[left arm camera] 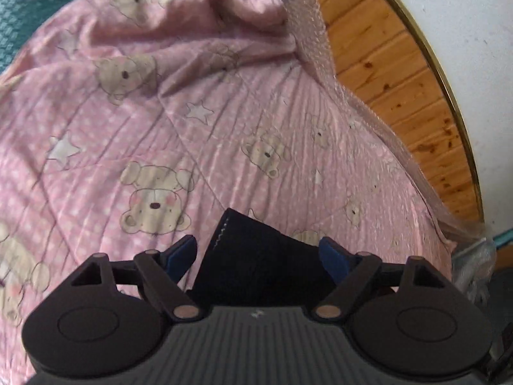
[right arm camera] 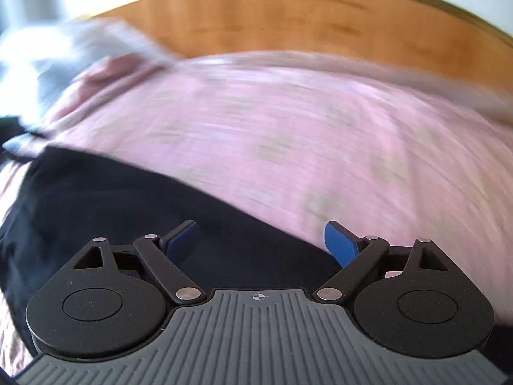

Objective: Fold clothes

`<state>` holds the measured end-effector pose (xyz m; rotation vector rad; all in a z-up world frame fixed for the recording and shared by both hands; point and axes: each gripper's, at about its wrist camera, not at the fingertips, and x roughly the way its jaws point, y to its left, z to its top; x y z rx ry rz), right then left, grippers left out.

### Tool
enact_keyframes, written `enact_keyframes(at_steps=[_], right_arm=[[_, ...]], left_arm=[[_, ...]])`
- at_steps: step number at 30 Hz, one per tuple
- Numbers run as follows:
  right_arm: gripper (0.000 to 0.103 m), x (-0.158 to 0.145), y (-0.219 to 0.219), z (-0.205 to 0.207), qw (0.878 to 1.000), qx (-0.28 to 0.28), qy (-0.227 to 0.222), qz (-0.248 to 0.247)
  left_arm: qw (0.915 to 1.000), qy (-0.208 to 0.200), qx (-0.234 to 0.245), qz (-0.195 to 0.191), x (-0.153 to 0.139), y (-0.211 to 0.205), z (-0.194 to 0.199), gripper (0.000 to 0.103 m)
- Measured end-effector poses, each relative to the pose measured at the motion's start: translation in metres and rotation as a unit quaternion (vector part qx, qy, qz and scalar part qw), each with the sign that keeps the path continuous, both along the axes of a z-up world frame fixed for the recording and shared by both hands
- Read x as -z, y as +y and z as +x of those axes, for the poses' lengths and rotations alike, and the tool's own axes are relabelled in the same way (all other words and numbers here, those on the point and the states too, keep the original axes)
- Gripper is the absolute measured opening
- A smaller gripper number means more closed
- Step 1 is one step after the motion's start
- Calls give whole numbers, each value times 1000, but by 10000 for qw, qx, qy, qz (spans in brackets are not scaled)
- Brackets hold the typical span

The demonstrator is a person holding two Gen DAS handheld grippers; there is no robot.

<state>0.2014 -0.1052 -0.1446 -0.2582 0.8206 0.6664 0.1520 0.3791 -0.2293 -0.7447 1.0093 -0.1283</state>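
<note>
A bed (left arm camera: 224,128) fills both views, covered by a pink sheet (left arm camera: 134,122) printed with bears and stars. A wooden headboard (left arm camera: 391,73) runs along its edge, at 2 o'clock in the left wrist view and at 12 o'clock in the right wrist view; a white wall (left arm camera: 465,32) stands behind it.

A dark garment (right arm camera: 112,199) lies on the sheet. In the right wrist view, which is blurred, it spreads from 9 o'clock down to 6 o'clock, under the right claw (right arm camera: 261,240). In the left wrist view a stitched corner of it pokes up at 6 o'clock, between the fingers of the left claw (left arm camera: 256,253).

Both claws are open: the blue pads (left arm camera: 333,256) stand apart from the cloth, and neither claw grips anything. The right claw is spread wider than the left.
</note>
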Motion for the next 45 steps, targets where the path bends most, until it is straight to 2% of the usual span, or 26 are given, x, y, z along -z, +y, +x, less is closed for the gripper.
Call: enact_keyframes(at_steps=[1, 3, 4, 5, 8, 11, 13, 17, 21, 23, 24, 25, 27, 29, 30, 31, 33, 36, 37, 38, 39, 40, 41, 42, 43, 45], right_arm=[[89, -1, 25, 3, 9997, -245, -31, 26], [89, -4, 74, 9, 9975, -697, -72, 104], [89, -7, 94, 15, 9962, -851, -53, 192], [88, -9, 113, 21, 9947, -989, -29, 274], [88, -14, 166, 39, 9889, -1438, 72, 366], [88, -13, 223, 47, 9720, -2336, 234, 49], [88, -2, 259, 46, 9472, -3155, 466, -335], [87, 26, 311, 34, 8761, -4549, 1191, -1066], [85, 56, 343, 19, 8229, -5054, 2276, -1250], [83, 69, 356, 4, 8000, -5251, 2603, -1287], [83, 75, 361, -4, 7899, -5334, 2720, -1330], [91, 78, 365, -14, 7814, -5444, 2741, -1339], [66, 76, 369, -29, 7593, -5719, 2829, -1283], [6, 74, 370, -40, 7480, -5866, 2780, -1380], [4, 72, 368, -46, 7445, -5959, 2652, -1423], [3, 66, 365, -49, 7472, -6017, 2441, -1419], [2, 44, 361, -40, 7717, -5873, 2166, -1127], [1, 2, 355, -3, 8331, -5254, 1650, -507], [1, -10, 354, 11, 8552, -4974, 1414, -359], [1, -17, 352, 25, 8785, -4636, 1111, -296], [2, -20, 350, 38, 9003, -4269, 795, -286], [13, -18, 348, 50, 9206, -3858, 479, -367], [38, -12, 346, 60, 9383, -3422, 183, -475], [42, -6, 343, 69, 9529, -2974, -114, -581], [41, -4, 337, 77, 9628, -2620, -256, -613], [42, -8, 318, 87, 9747, -2177, -124, -480]], left_arm=[[9995, -165, 247, -93, -1, -3, -5, 37], [9961, -489, 668, -298, -7, -11, -18, 29], [9939, -594, 827, -430, -12, -16, -30, 20], [9911, -693, 985, -563, -16, -22, -42, 17], [9874, -916, 1175, -538, -30, -35, -79, 16], [9831, -1199, 1208, -672, -40, -42, -114, 16], [9807, -1235, 1379, -625, -45, -48, -132, 16], [9737, -1320, 1584, -972, -46, -53, -157, 16], [9703, -1285, 1539, -1352, -36, -55, -169, 16], [9707, -1264, 1431, -1455, -31, -53, -171, 16], [9709, -1254, 1376, -1504, -29, -52, -172, 16], [9707, -1272, 1356, -1520, -29, -51, -173, 16], [9705, -1308, 1330, -1524, -30, -48, -176, 17], [9707, -1317, 1326, -1509, -31, -45, -176, 17], [9708, -1320, 1325, -1502, -31, -43, -176, 17], [9714, -1362, 1297, -1451, -33, -40, -175, 17], [9730, -1495, 1166, -1316, -40, -32, -170, 18], [9738, -1807, 603, -1246, -48, -8, -159, 19], [9729, -1908, 343, -1262, -48, 1, -155, 25], [9732, -1919, 7, -1265, -45, 11, -148, 39], [9736, -1884, -275, -1261, -39, 19, -141, 47], [9733, -1843, -547, -1257, -34, 28, -134, 59], [9722, -1801, -819, -1251, -28, 36, -127, 61], [9716, -1738, -976, -1273, -23, 44, -121, 61], [9719, -1732, -999, -1240, -24, 50, -117, 61], [9727, -1737, -1013, -1158, -25, 63, -111, 62]])
